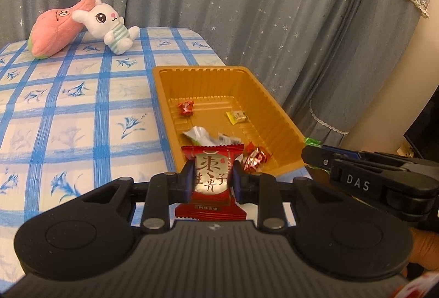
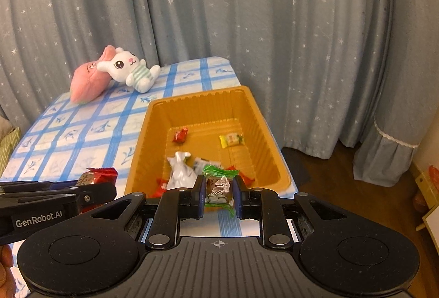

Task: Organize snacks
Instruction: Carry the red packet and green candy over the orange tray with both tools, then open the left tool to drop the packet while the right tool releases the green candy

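The table, under a blue-checked cloth, carries a golden plastic tray near its right edge. The tray looks thin-walled and ribbed, so I judge it light and easy to nudge out of place; pieces are better released from above than pushed against its rim. Several wrapped sweets already lie on its floor: a white crinkled pack, a yellow one and small red ones.

The left tool is clamped on a red date-candy packet, held by its padded middle just short of the tray's near wall. The packet seems light, its foil slippery and puffed with air, so a grip across the filled centre looks safer than one on the flat crimped ends, which would probably slide out.

The right tool is clamped on a green-wrapped sweet, also at the near end of the tray, above or just before the rim. This is the smallest piece: a firm core inside loose clear film with twisted green ends. Squeezing the core, as here, should hold; the film alone would likely crumple and slip.
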Motion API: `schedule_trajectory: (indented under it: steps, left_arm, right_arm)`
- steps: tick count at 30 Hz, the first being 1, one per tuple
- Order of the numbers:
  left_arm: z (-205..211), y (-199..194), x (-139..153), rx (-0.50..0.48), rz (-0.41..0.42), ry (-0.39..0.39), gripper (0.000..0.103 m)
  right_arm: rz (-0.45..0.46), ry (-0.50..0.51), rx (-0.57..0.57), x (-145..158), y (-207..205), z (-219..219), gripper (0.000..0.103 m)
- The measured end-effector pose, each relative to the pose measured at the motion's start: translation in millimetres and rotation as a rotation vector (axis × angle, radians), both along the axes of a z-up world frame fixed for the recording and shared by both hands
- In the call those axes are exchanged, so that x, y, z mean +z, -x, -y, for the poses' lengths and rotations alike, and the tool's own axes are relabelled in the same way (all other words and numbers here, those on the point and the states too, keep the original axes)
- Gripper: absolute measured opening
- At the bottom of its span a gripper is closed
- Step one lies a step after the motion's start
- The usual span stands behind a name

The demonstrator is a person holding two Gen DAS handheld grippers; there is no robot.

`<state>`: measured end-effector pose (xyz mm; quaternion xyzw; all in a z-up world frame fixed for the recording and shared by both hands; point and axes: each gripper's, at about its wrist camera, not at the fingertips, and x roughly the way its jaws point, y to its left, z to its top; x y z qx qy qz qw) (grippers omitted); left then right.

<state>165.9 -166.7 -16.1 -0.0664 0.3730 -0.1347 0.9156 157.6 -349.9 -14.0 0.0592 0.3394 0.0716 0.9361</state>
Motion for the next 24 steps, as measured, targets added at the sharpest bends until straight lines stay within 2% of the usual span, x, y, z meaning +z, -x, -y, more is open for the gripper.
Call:
schedule_trajectory:
  steps: [24]
  left_arm:
    - [16.9, -83.6, -16.3, -0.002, -0.023, 0.001, 0.025]
  right_arm:
    - [-0.007, 0.032, 0.073, -12.0, -90.2, 3.3, 0.021]
